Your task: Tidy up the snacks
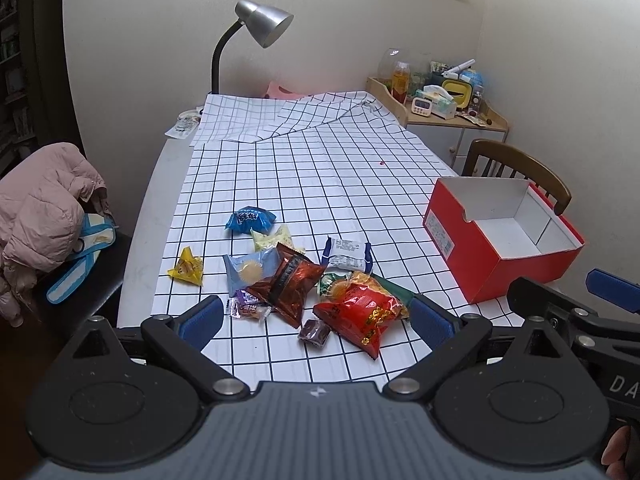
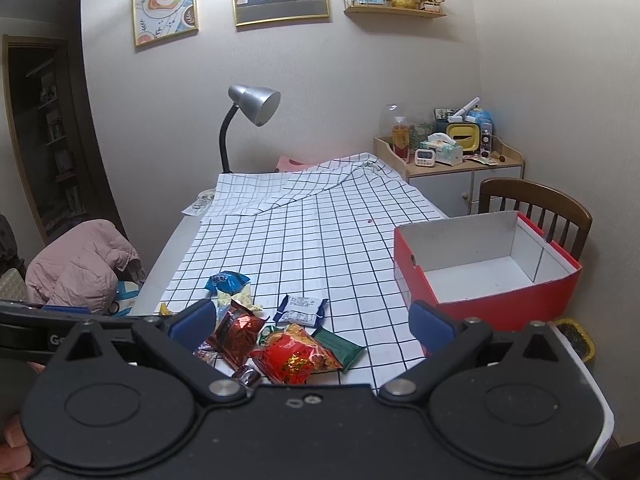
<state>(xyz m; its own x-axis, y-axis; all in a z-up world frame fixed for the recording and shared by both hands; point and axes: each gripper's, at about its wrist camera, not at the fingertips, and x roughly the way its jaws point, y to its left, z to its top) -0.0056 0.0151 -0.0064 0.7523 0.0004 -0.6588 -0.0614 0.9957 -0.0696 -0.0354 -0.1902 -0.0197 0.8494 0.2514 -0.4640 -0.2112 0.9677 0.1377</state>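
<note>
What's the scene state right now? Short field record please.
surface: checked tablecloth
snacks: loose pile, red packet nearest, blue packet farthest
container: red box, open, nothing visible inside, to the right of the pile
left tool: open, above pile, holding nothing
right tool: open, holding nothing
sorted so far: none in box

About eleven snack packets (image 1: pixel 294 280) lying on the table, one red box (image 1: pixel 500 236) sitting open, one lamp (image 1: pixel 256 28) standing behind, one chair (image 1: pixel 516 168) waiting, two grippers (image 1: pixel 316 318) (image 2: pixel 312 320) hovering.
</note>
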